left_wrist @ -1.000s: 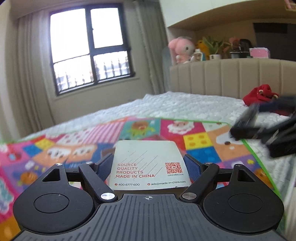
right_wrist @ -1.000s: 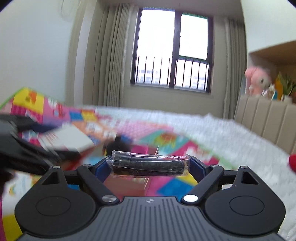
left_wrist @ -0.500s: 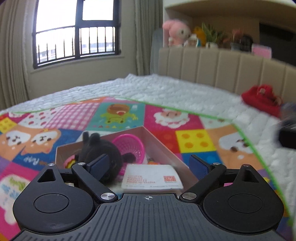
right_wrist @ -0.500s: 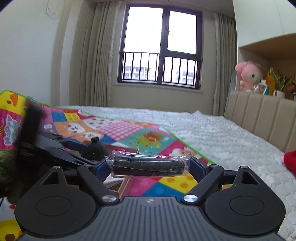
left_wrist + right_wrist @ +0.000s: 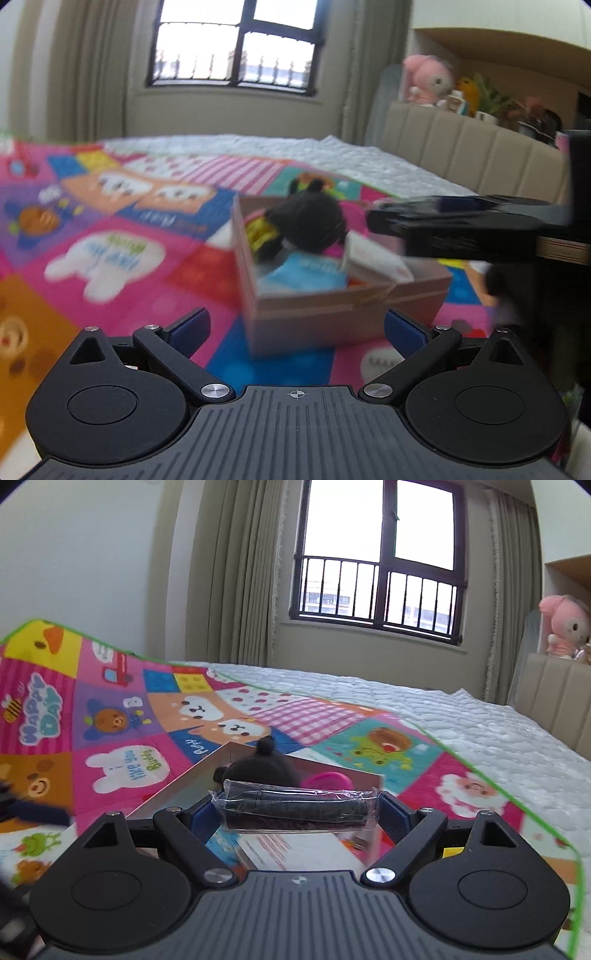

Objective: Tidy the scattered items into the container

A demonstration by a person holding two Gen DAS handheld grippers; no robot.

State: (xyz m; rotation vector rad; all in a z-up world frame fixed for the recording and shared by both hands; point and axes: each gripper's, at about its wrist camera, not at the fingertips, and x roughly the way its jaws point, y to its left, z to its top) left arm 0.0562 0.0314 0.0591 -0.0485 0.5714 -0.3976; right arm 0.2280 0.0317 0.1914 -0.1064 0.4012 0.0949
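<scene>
Cardboard box [image 5: 343,314], shallow, open-topped and pinkish-brown, sits on the colourful patchwork play mat [image 5: 110,258] spread over the white quilted bed [image 5: 498,731]. It already contains a black plush toy [image 5: 308,221], a blue packet [image 5: 310,271], a white printed card [image 5: 373,258] and a pink round item [image 5: 327,777].

Right tongs [image 5: 300,810] clamp a black cylindrical roll in clear plastic wrap [image 5: 295,808] endwise between the blue pads, directly over the near part of the box. Left tongs [image 5: 297,326] are opening, nearly at full spread, with nothing between the pads; the box lies just ahead of them.

Step in hand, as judged: deposit the roll.

1. Lower the right tongs until the roll is inside the box walls, over the card rather than the plush toy.
2. Keep the roll level; a tilted release may let it roll out.
3. Open the tongs fully before lifting, since the slack wrap may catch on a pad.
4. Keep the left tongs clear of the right tongs, which cross close above the box.
</scene>
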